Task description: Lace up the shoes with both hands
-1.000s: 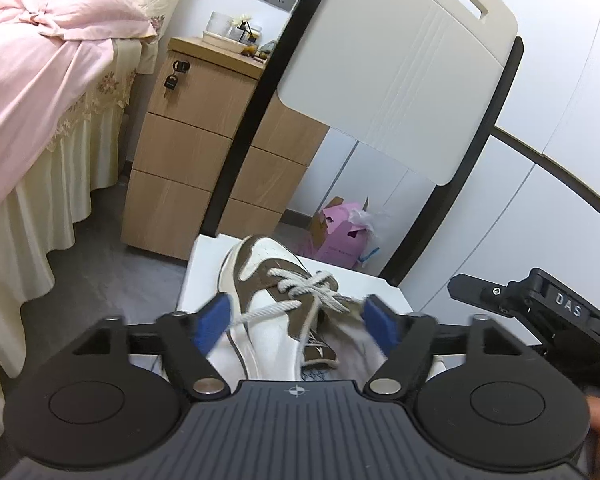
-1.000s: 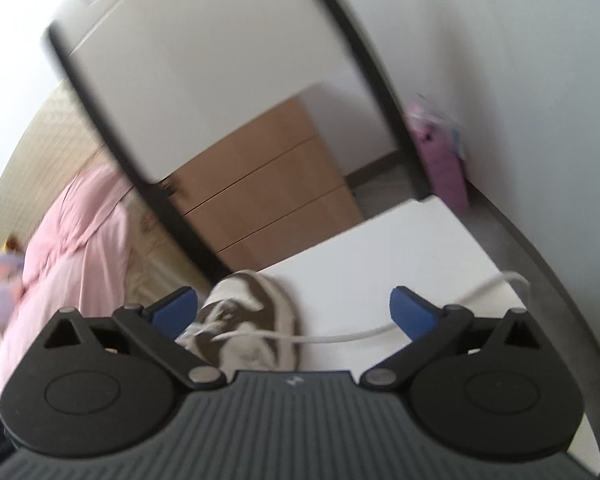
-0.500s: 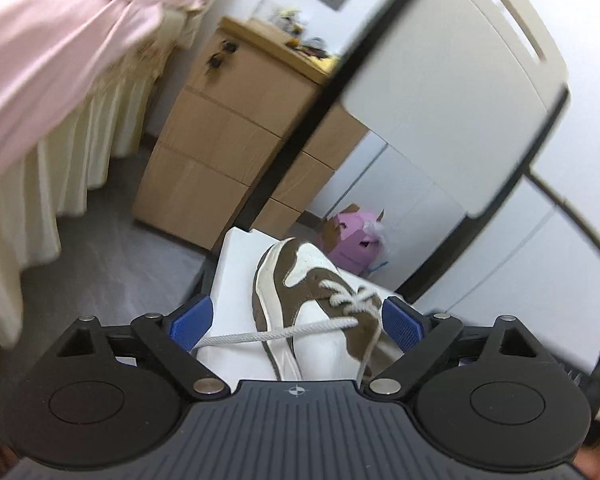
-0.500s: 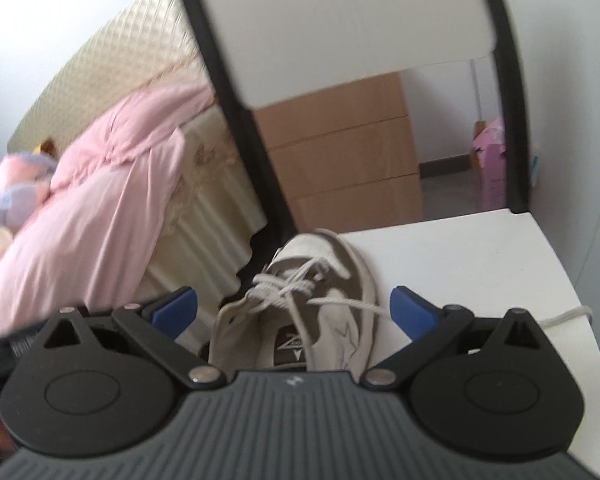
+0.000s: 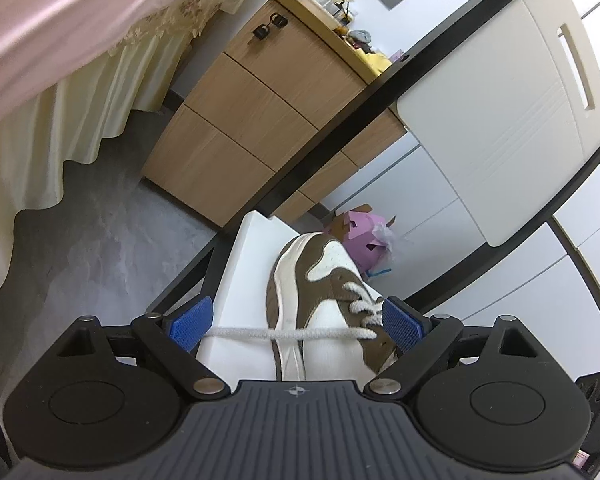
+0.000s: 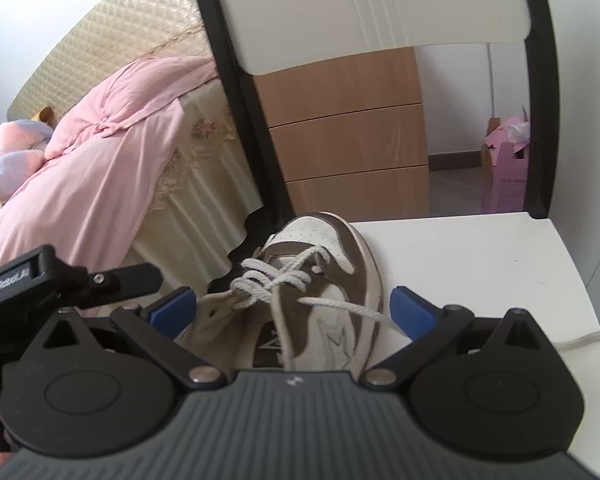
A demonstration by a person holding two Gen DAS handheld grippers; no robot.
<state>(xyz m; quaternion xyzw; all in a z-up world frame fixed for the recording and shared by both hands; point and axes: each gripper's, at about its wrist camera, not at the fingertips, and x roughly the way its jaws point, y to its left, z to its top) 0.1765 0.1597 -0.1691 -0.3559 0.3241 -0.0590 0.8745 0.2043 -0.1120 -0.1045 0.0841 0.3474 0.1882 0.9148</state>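
Now both grippers [image 5: 296, 322] [image 6: 292, 306] have swung closer over the shoe [image 5: 324, 304], fingers spread wide, gripping nothing.

a brown-and-white leather sneaker [image 5: 320, 312] stands upright on a white seat [image 6: 480, 264], its white woven laces [image 6: 276, 280] half threaded, ends trailing loose.

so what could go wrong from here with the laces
1. The shoe sits at the left edge of the white chair seat; a sideways tug on a lace could tip it off.
2. One lace end trails over the seat's right edge, away from both open hand-held grippers, so it may be awkward to reach.
3. The left hand-held gripper straddles a taut lace; moving off could snag it.
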